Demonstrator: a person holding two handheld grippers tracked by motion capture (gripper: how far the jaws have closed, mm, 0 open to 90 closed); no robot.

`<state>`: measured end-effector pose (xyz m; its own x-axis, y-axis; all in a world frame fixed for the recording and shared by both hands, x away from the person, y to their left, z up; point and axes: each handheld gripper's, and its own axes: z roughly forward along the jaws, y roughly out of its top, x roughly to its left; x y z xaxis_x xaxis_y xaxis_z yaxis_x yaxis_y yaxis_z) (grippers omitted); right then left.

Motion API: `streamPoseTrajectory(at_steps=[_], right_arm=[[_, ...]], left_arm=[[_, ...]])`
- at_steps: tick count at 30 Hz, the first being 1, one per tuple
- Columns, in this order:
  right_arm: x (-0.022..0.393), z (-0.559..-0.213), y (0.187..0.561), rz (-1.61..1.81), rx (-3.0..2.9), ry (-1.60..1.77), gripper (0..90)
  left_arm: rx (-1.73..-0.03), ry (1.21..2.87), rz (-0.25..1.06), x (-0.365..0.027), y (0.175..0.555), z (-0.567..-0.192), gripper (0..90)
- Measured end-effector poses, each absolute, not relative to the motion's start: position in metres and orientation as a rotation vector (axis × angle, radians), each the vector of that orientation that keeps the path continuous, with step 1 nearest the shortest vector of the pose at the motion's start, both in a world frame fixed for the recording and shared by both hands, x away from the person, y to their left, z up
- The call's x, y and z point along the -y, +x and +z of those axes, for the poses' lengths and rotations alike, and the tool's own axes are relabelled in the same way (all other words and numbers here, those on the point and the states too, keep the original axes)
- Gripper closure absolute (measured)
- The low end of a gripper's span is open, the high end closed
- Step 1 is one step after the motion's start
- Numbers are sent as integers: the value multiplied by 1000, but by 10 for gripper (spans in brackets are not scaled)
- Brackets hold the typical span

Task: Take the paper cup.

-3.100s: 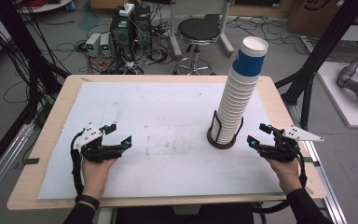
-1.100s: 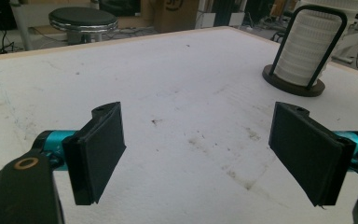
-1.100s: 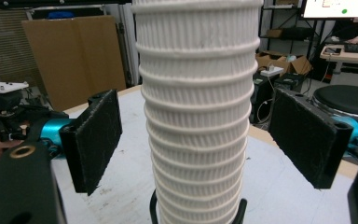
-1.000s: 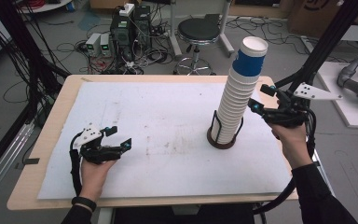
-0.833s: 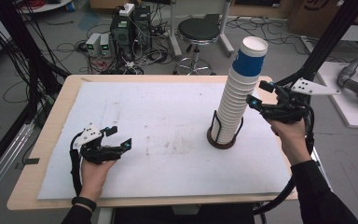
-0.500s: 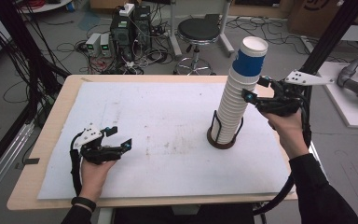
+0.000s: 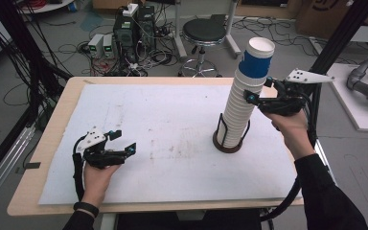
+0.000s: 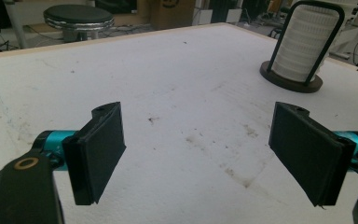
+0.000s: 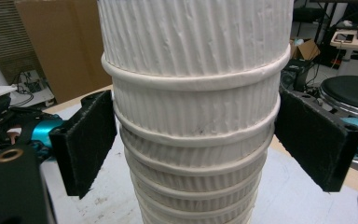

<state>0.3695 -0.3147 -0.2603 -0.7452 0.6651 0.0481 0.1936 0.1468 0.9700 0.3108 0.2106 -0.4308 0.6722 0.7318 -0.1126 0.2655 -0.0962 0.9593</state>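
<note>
A tall stack of white ribbed paper cups [image 7: 237, 112] stands in a black wire holder [image 7: 229, 143] right of the table's middle, with a blue cup [image 7: 255, 64] on top. My right gripper [image 7: 261, 92] is raised off the table at the stack's upper part, below the blue cup. It is open, and the stack [image 9: 196, 93] sits between its pads [image 9: 86, 142], which stand close to the cup walls on both sides. My left gripper [image 7: 124, 141] rests open near the front left with nothing between its pads [image 8: 98, 151]. From there the stack [image 8: 307, 46] is far off.
A white sheet [image 7: 163, 120] covers the wooden table, marked with a few dirty smudges. Behind the table are a black stool [image 7: 203, 31] and electronics with cables on the floor [image 7: 129, 24]. A black frame post [image 7: 335, 43] rises at the right.
My right gripper has lifted from the table's front right and moved up and left until its open jaws straddle the cup stack. The left gripper has stayed put.
</note>
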Motion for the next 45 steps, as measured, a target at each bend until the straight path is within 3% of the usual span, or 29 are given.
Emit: streamPoseTrajectory(at_steps=[25,45], right_arm=[[312,-261,372,1613,-2026,821,139],[312,-261,373,1612,-2021,814,141]], left_arm=[[-805,1671,450,-206,311,-423,181],[-586,1656,293,-149,332,-332,182]])
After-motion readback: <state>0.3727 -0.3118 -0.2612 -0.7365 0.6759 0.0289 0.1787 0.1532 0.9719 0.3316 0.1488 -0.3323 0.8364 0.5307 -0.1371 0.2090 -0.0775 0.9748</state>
